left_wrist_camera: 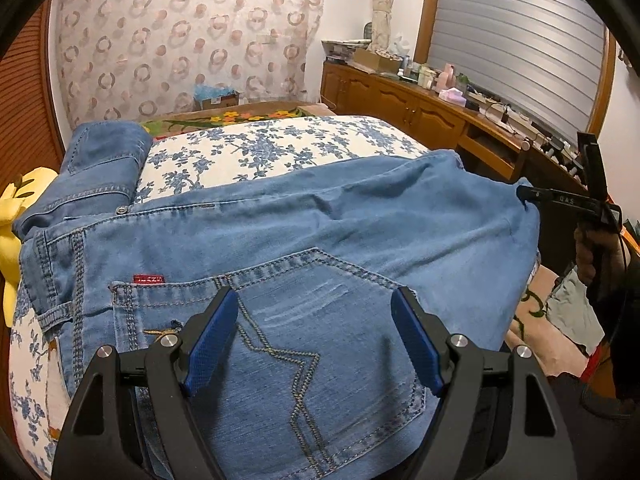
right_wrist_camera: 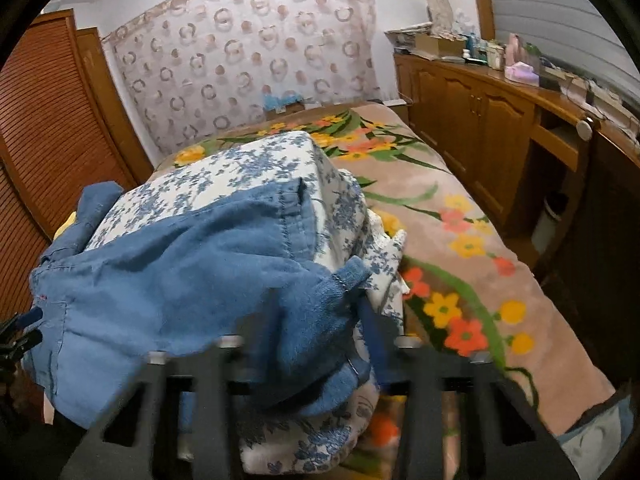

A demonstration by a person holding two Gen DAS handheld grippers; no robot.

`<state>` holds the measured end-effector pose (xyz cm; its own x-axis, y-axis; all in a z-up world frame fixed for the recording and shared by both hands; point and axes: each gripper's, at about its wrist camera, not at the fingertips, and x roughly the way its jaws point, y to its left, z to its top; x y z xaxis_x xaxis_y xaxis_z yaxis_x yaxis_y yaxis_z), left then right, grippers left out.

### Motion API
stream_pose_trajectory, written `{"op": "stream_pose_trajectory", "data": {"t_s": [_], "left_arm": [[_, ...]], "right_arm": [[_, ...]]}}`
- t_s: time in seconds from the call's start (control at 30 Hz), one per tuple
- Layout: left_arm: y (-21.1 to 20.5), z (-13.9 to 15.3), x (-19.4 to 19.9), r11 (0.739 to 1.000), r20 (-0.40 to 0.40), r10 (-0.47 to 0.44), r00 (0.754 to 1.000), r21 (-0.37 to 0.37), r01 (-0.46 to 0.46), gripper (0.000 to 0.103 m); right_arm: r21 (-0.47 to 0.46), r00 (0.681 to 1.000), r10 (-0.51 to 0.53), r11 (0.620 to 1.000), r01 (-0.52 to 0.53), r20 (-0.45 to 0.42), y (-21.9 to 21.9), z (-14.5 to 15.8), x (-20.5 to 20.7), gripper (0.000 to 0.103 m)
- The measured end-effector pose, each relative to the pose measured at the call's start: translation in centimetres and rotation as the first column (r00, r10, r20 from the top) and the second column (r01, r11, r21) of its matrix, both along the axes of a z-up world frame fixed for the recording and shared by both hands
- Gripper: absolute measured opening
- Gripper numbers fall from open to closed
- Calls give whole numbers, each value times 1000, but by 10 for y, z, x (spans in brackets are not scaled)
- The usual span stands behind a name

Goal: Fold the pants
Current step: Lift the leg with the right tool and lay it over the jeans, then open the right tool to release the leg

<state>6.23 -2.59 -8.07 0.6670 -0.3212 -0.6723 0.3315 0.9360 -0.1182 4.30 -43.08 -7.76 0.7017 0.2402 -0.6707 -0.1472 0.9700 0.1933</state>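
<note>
Between the blue pads of the left claw point(left_wrist_camera: 314, 336), spread wide and released, the back pocket point(left_wrist_camera: 280, 344) of the denim jeans point(left_wrist_camera: 320, 224) is framed, nothing gripped. The jeans are spread over a floral-print cushion point(left_wrist_camera: 256, 152) on the bed point(right_wrist_camera: 460, 216). At the jeans' far edge a fold of denim is seen pinched by the right claw point(right_wrist_camera: 360, 320), nearly shut; blur hides the pads. Step judged: early fold, edge picked up. Next: edge carried across toward the waistband point(left_wrist_camera: 52, 264), left claw steadying.

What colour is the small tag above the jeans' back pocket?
Red. The tag sits above the back pocket of the jeans; clearest in the left wrist view.
</note>
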Motion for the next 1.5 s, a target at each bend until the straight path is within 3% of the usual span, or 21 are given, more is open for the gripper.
{"op": "stream_pose_trajectory", "data": {"t_s": [0.1,0.3,0.47,0.63,0.83,0.9,0.93,1.0,1.03,1.33,1.5], "left_arm": [[2,-1,0,1000,-1,3,1000,-3,-3,80],[11,4,-3,1000,15,15,1000,-12,-15,80],[26,11,-6,999,35,47,998,-28,-46,80],[48,20,-11,995,61,95,994,-43,-92,80],[75,30,-19,987,94,153,984,-53,-149,80],[80,32,-21,986,103,162,981,-56,-157,80],[82,33,-21,985,104,166,981,-58,-160,80],[84,33,-21,984,106,173,979,-62,-168,80],[85,32,-21,984,106,174,979,-64,-168,80],[75,20,-13,988,79,145,986,-60,-140,80],[63,6,-6,992,39,116,993,-52,-114,80]], "right_arm": [[-16,998,45,999,-44,51,10,7,-3,6],[-10,970,156,988,-157,186,40,42,-17,5],[-28,929,275,960,-277,246,85,71,-18,5],[-48,855,424,902,-430,300,149,99,-20,5],[-35,738,602,781,-623,305,219,120,-35,5],[-39,715,635,755,-655,293,237,120,-36,5],[-47,713,643,751,-659,281,243,118,-34,9],[-69,722,645,756,-651,251,251,111,-29,28],[-71,728,642,760,-646,240,249,109,-22,32],[-86,812,558,829,-552,168,234,97,-7,38],[-88,840,535,845,-528,90,241,79,-1,40]]}}
